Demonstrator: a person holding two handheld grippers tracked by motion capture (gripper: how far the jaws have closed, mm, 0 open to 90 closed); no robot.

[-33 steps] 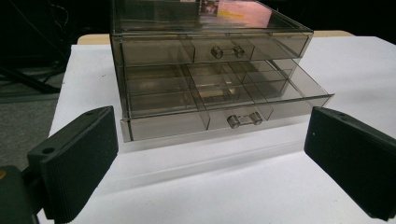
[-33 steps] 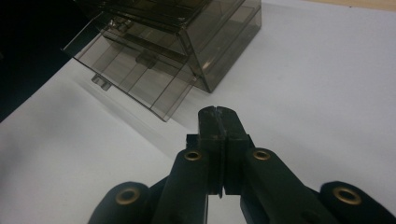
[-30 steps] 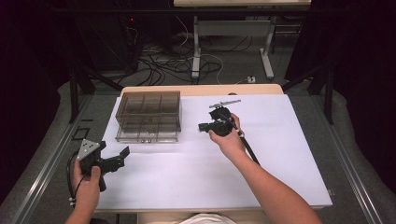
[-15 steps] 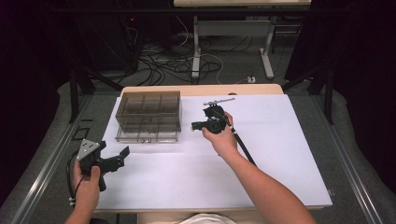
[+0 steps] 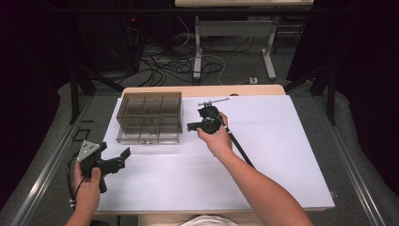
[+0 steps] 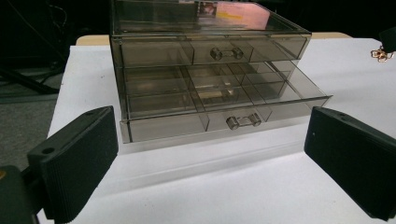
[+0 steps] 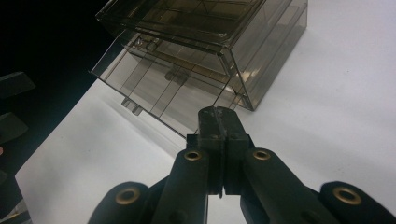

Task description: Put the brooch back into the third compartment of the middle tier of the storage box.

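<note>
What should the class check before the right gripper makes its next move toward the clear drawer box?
1. Lower drawer pulled out, compartments exposed: ok.
2. Upper drawer pushed in, out of the way: ok.
3. Right gripper jaws pressed together: ok.
4. Something held in it: cannot tell; a small gold-coloured piece hangs by it in the left gripper view.
5. Right gripper above the open drawer: not ok; it is beside the box, off its right side.
6. Left gripper open and apart from the box: ok.
</note>
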